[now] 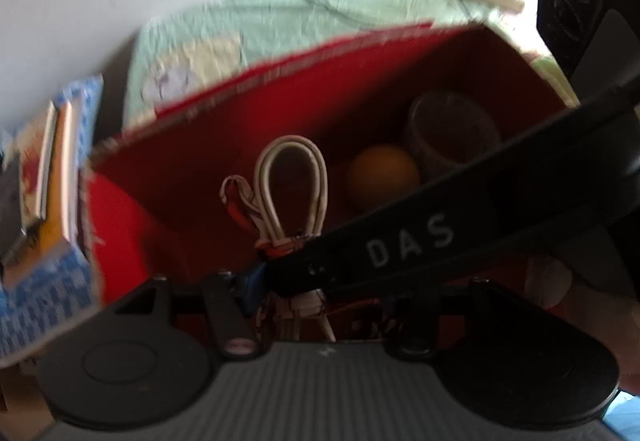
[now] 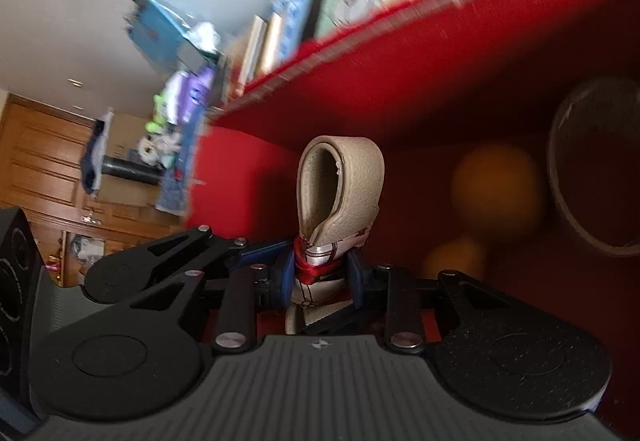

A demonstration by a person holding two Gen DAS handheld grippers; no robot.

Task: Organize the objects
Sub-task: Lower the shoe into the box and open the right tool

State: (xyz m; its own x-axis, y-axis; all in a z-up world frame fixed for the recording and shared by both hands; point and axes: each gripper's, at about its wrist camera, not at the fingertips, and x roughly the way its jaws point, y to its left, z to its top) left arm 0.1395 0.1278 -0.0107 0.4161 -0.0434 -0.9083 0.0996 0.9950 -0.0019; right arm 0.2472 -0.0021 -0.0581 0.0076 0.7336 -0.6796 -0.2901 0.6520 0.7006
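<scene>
A bed (image 1: 224, 25) with a pale green quilt carries a large red box (image 1: 280, 89), open at the top, that fills most of both wrist views. Beside the box, at the bed's edge, a stack of books (image 1: 52, 161) lies on a blue patterned cloth (image 1: 44, 301).

Inside the box, against the far wall, a dark cylindrical cup (image 1: 452, 133) lies on its side with its mouth showing, and an orange ball (image 1: 384, 177) sits just beside it.

The right claw (image 2: 320, 273) is pressed onto a looped beige strap (image 2: 340, 185) wrapped with red-and-white ribbon, pinching it at the wrapped part, with the loop standing upright inside the box.

The left claw (image 1: 280, 293) is at the same strap; the right tool's arm crosses in front, so I cannot tell whether it grips.
</scene>
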